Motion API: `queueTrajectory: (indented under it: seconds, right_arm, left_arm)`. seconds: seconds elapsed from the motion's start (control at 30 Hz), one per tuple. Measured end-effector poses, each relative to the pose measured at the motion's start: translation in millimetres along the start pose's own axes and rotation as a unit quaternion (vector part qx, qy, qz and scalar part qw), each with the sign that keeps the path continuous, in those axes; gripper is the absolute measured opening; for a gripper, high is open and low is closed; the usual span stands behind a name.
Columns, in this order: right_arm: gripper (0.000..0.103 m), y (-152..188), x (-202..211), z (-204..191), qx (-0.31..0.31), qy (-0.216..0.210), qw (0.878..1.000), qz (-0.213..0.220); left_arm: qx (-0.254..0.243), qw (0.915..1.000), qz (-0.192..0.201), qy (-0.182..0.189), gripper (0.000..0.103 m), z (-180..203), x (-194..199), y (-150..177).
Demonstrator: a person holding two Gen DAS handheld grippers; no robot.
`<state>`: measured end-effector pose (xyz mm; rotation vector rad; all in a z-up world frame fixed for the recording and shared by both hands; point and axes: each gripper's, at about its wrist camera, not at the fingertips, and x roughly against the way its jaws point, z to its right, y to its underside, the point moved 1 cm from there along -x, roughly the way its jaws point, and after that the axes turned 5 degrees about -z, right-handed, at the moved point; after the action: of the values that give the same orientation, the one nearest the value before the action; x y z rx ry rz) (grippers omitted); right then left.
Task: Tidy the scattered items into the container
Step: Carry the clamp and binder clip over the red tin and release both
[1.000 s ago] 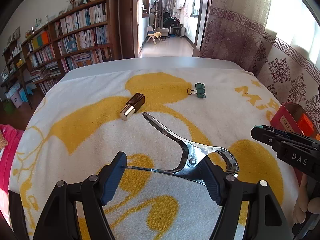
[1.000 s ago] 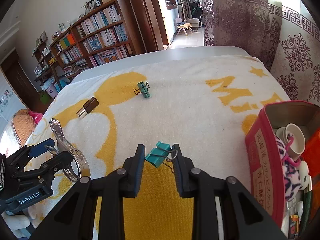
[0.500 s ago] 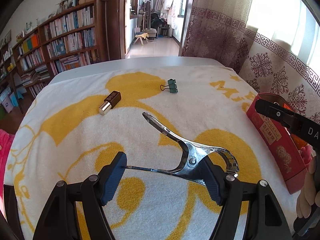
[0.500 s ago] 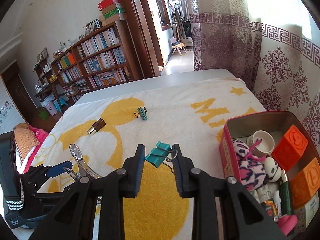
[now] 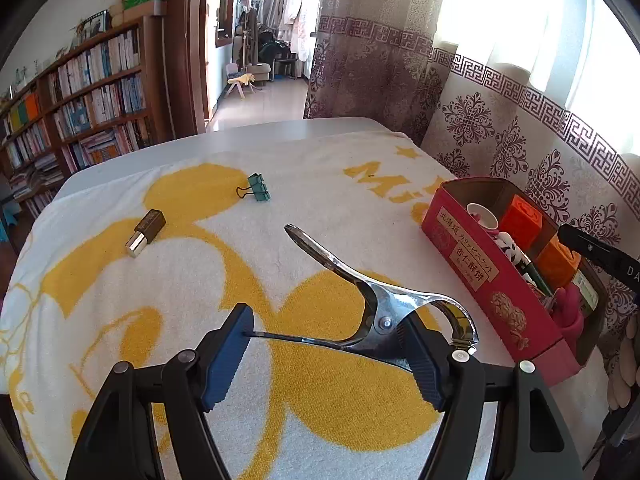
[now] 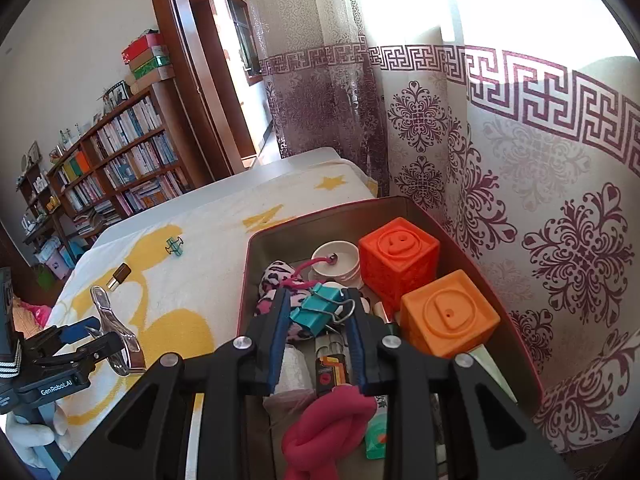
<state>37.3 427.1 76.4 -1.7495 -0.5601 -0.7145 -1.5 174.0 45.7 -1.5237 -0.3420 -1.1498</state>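
Hidden: the floor of the red tin [image 6: 245, 280] is mostly covered by its contents; items under the right gripper [image 6: 316, 344] are hard to identify, and the tin's near end is cut off by the fingers.
Right gripper: fingers closed on a teal binder clip [image 6: 318, 312], its wire handle against the right finger; clip and fingers are above the tin's interior, over a leopard-print fabric piece [image 6: 276, 280].
Left gripper [image 5: 326, 354]: fingers clamped across a large silver spring clamp [image 5: 384, 308], one handle tip pressed on the left blue pad, the pivot by the right pad, jaws pointing away over the towel [image 5: 120, 280].
Tin from left wrist view: the red tin [image 5: 472, 264] stands on the towel to the right of the clamp, near the curtain.
Loose items: a second teal binder clip [image 5: 256, 192] and a brown lipstick tube [image 5: 145, 227] lie on the towel, well apart from the tin, beyond the clamp.
Only in right wrist view: two orange blocks [image 6: 396, 256], a white cup [image 6: 334, 262] and a pink knotted item [image 6: 328, 428] inside the tin.
Only in left wrist view: the tin's printed label side.
Tabletop: grey edge [image 5: 280, 136] showing past the towel.
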Motion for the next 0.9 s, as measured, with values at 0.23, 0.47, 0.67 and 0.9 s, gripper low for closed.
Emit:
queueTrajectory:
  seconds: [0.23, 0.47, 0.67, 0.9]
  right_arm:
    - [0.030, 7.4, -11.2, 16.9, -0.024, -0.007, 0.999, -0.021]
    - [0.031, 15.0, -10.4, 21.3, -0.013, 0.007, 1.000, -0.024]
    - [0.035, 20.3, -0.3, 35.7, -0.030, 0.009, 0.999, -0.020]
    - [0.043, 30.3, 21.3, 45.0, -0.035, 0.033, 0.999, 0.007]
  left_arm:
    - [-0.019, 0.9997, 0.000, 0.015, 0.075, 23.9, 2.2, -6.3]
    - [-0.043, 0.9984, 0.012, 0.033, 0.075, 50.9, 7.4, -21.9]
    - [-0.076, 0.9956, 0.020, 0.051, 0.075, 84.0, 8.0, -34.6]
    - [-0.100, 0.9924, 0.018, 0.070, 0.075, 114.8, -0.7, -44.6]
